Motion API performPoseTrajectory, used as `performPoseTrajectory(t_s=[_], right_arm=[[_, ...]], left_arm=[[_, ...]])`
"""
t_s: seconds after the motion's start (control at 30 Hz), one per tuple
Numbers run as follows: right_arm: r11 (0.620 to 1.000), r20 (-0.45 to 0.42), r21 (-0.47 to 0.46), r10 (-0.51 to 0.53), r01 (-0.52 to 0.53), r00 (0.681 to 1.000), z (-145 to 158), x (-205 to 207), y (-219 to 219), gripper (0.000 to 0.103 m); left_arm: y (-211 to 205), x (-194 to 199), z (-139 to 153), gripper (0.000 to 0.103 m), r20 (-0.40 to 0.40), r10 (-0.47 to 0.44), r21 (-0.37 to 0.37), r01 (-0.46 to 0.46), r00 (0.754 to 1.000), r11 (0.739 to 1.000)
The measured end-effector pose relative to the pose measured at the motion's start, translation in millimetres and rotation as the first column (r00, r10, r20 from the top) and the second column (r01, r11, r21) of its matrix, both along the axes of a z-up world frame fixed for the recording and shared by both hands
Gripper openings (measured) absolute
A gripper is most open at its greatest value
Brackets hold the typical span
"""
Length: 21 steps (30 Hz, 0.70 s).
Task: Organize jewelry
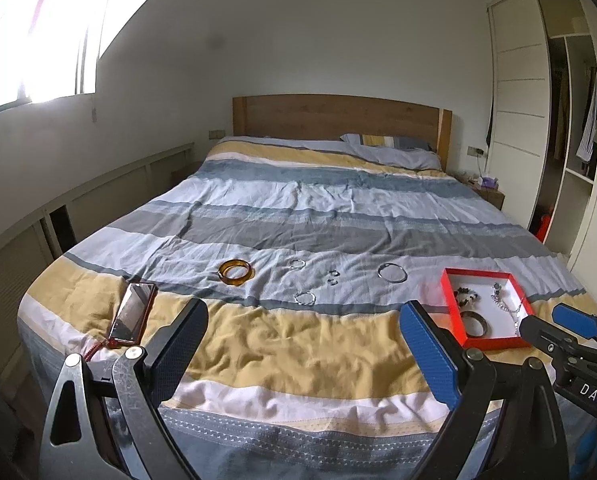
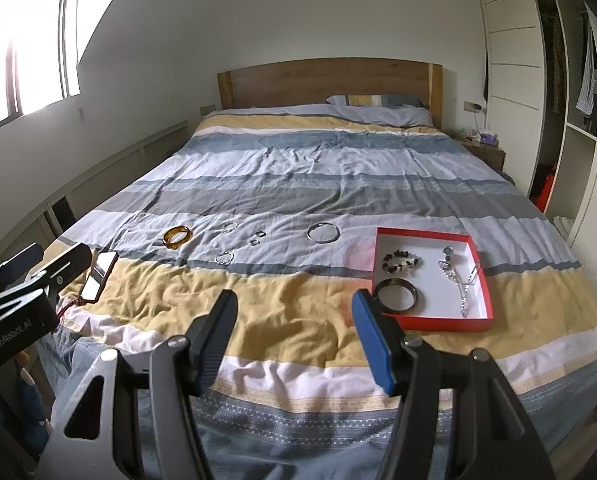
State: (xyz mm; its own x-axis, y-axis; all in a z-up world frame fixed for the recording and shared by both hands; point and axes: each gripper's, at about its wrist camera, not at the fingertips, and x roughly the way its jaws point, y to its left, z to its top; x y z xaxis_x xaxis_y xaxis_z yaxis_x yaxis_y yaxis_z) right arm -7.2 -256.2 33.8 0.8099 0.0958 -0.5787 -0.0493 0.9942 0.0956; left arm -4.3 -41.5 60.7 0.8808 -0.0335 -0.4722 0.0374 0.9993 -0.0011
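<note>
On a striped bed [image 2: 298, 168], a red box [image 2: 483, 285] is already holding a few pieces while an amber bangle [image 2: 177, 236] and several silver rings [image 2: 323, 233] are waiting loose, both the left gripper [image 1: 304, 356] and right gripper [image 2: 294, 336] hovering apart and empty.

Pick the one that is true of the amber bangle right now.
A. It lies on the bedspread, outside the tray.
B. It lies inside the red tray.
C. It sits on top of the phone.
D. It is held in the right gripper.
A: the amber bangle lies on the bedspread, far left of the red tray, and no gripper holds it.
</note>
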Motion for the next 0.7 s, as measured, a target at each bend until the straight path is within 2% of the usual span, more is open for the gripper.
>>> performPoseTrajectory(t_s=[0.3, 0.7], right_arm=[[1.000, -0.025, 0.009, 0.007, -0.007, 1.000, -14.0, 11.4, -1.8, 0.058], [0.999, -0.080, 0.032, 0.011, -0.009, 0.997, -45.1, 41.1, -4.2, 0.058]], left_arm=[[-2.3, 11.0, -9.7, 0.095, -0.019, -0.004, 0.004, 0.004, 1.000, 1.000], [-2.9, 42.5, -38.0, 0.095, -0.095, -0.001, 0.022, 0.003, 0.996, 1.000]])
